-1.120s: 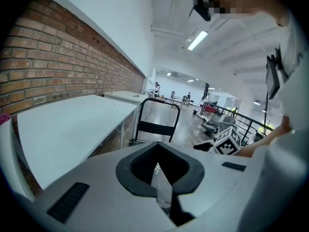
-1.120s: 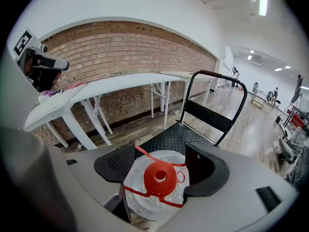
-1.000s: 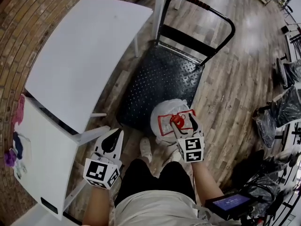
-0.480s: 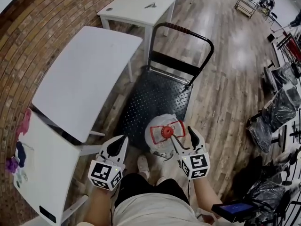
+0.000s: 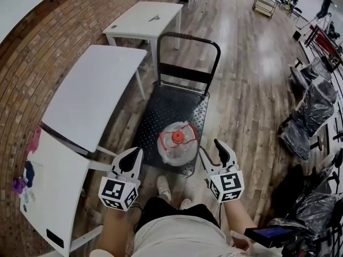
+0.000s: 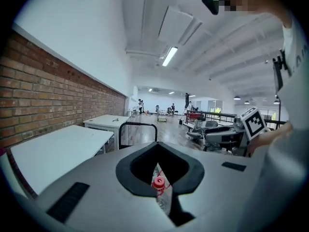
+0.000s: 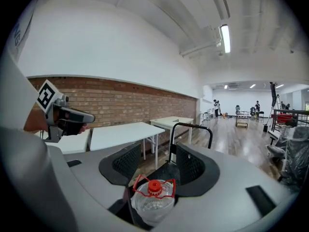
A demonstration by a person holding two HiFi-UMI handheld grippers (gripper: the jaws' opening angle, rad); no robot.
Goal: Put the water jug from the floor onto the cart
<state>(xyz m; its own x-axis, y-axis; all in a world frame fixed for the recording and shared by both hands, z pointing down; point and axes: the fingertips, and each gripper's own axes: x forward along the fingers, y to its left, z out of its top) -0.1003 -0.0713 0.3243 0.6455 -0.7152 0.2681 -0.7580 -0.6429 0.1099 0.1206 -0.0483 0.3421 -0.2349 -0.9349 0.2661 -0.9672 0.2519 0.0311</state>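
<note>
**Head view:** The clear plastic water jug with red cap and red carry handle point(image 5: 177, 143) stands upright on the near edge of the black steel platform cart point(image 5: 169, 108), off the wooden floor point(image 5: 257, 90). The left gripper point(image 5: 130, 155) hangs to the jug's left and apart from it, jaws together and empty. The right gripper point(image 5: 213, 150) hangs just right of the jug, clear of it.

**Left gripper view:** The left gripper point(image 6: 158, 170) shows its pads meeting except for a thin slit. The jug point(image 6: 158, 183) is visible through the slit, farther off.

**Right gripper view:** The right gripper point(image 7: 159, 166) has its jaws apart and closing, with nothing between the pads. The jug point(image 7: 150, 202) sits beyond them on the cart point(image 7: 190, 127), untouched. A white rectangular table point(image 7: 125, 132) stands beside the cart.
</note>
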